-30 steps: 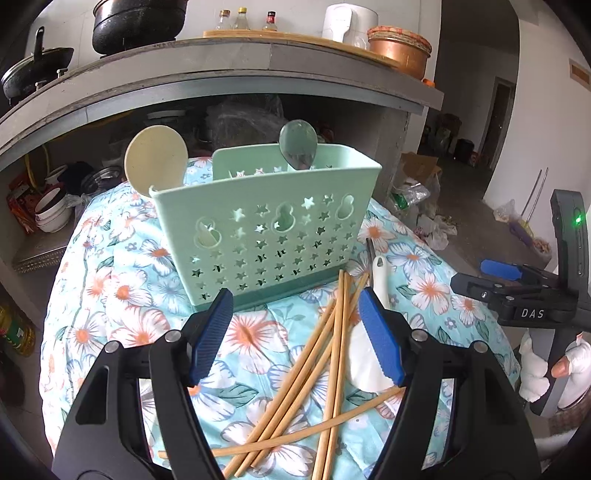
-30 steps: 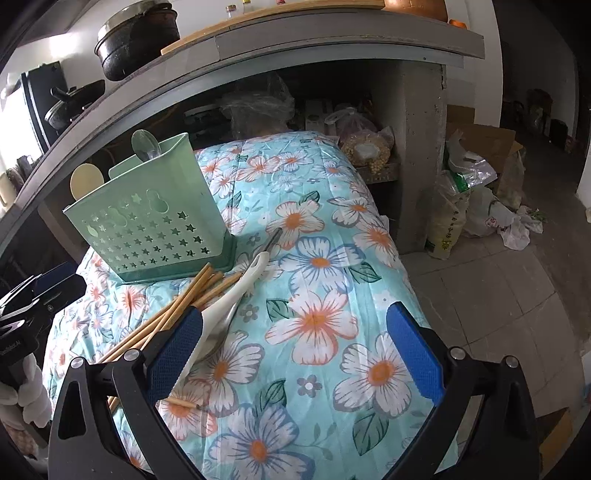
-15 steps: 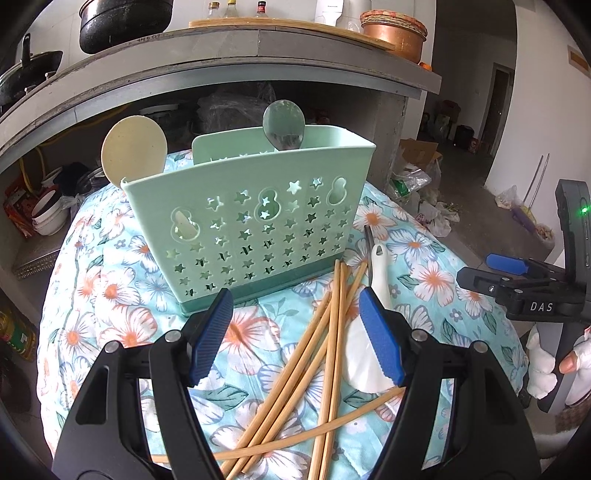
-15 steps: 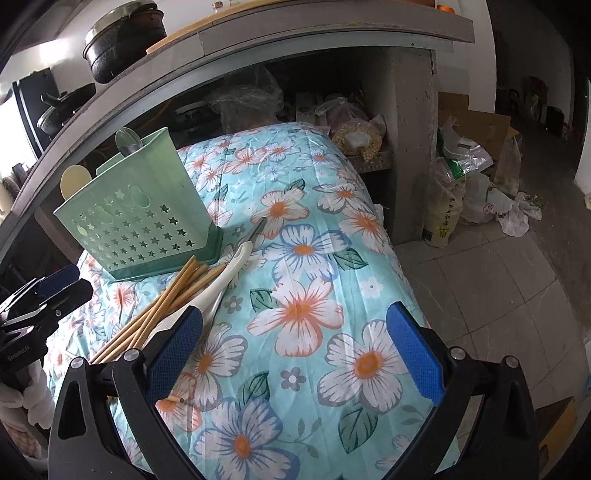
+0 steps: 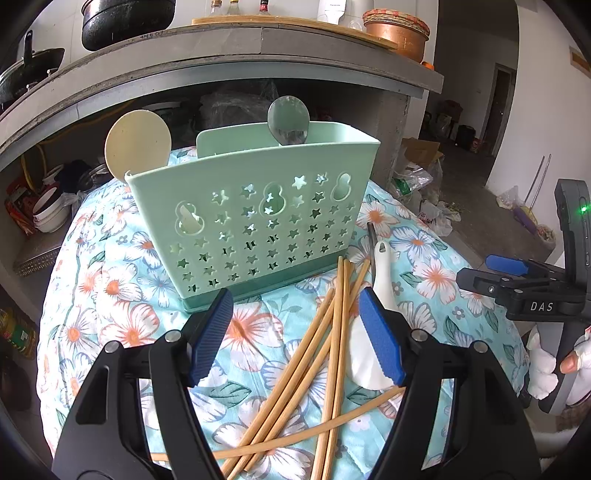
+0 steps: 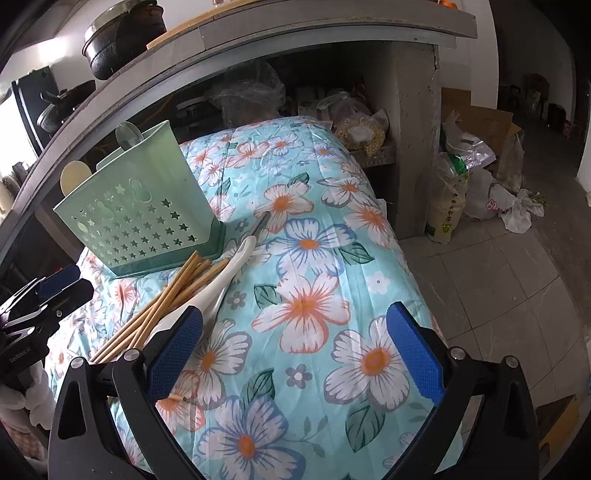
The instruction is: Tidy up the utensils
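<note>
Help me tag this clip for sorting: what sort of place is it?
Most likely a home kitchen or its storage corner. Black cooking pots sit on a concrete counter, stacked bowls are stored beneath it, and a green utensil holder stands on a floral cloth.

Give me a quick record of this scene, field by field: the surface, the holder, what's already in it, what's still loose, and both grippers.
surface: floral cloth
holder: green perforated caddy, upright on the cloth
in holder: cream spoon at one end, metal spoon toward the back
loose: bamboo chopsticks in a crossed pile, white ladle beside them
left gripper: open, empty, above the chopsticks
right gripper: open, empty, over bare cloth
</note>
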